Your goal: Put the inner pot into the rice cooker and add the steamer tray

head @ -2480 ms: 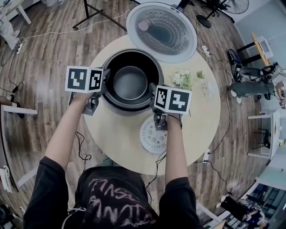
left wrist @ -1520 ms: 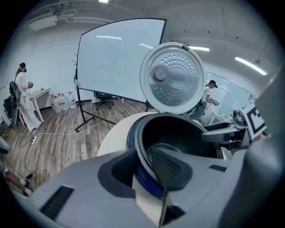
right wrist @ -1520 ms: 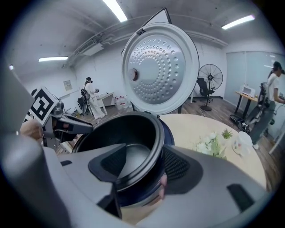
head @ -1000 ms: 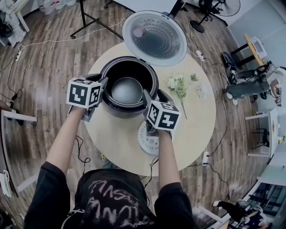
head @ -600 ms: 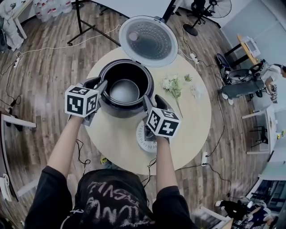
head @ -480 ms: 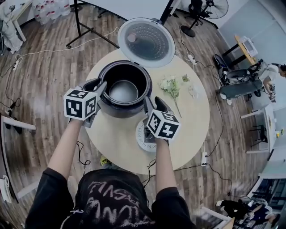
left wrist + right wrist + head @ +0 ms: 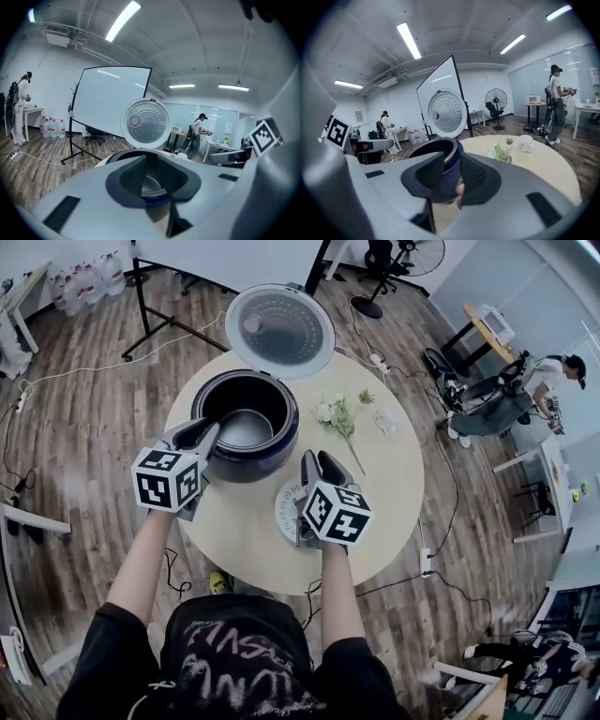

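The inner pot [image 7: 246,427] is already sitting in the rice cooker [image 7: 270,461], so the steamer tray [image 7: 285,502], lying on the table [image 7: 380,488] beside it, is coming next, and the right claw [image 7: 317,463] needs lowering onto its rim. That claw and the left claw [image 7: 204,430] have just been closing and are standing narrowly parted with nothing between them. Only the head view is showing the tray.

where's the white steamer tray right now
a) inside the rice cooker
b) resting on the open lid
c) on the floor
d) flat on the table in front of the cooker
D: the steamer tray lies flat on the table, on the person's side of the rice cooker, and only the inner pot sits inside the cooker.
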